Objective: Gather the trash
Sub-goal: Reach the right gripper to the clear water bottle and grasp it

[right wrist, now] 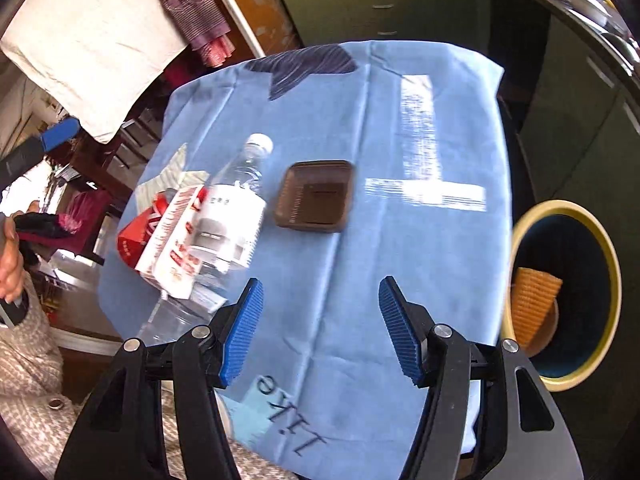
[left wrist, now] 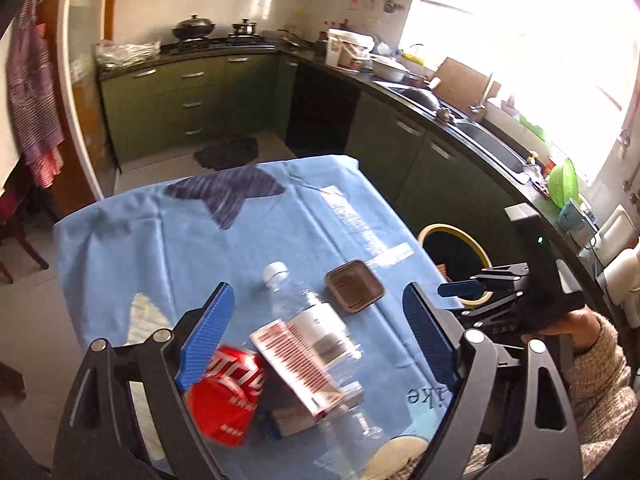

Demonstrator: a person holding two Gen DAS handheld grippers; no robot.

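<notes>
Nearest, left gripper [left wrist: 320, 340] with blue pads spread wide, nothing clamped, hanging over a heap of trash on the blue cloth [left wrist: 160, 248]. Below and between those pads: red can [left wrist: 228, 396] on its side, red-and-white carton [left wrist: 296, 364] leaning across it, clear plastic bottle [left wrist: 308, 320] lying with white cap pointing away. Right gripper [right wrist: 320, 328] likewise apart and empty, above bare cloth near the printed lettering (no trash between its pads). A hand in a knitted sleeve [left wrist: 576, 328] around its black handle, seen from the left wrist view.

A little farther on the cloth, brown square tray [right wrist: 316, 196], flat and apart from the bottle, just to its right.

Off the table's right edge, lower down, round bin with yellow rim [right wrist: 612, 280], holding a tan ridged piece [right wrist: 532, 300] against its inner wall.

Beyond, green kitchen cabinets [left wrist: 180, 96], a wok on the stove [left wrist: 194, 28], a sink under a bright window [left wrist: 492, 144].
</notes>
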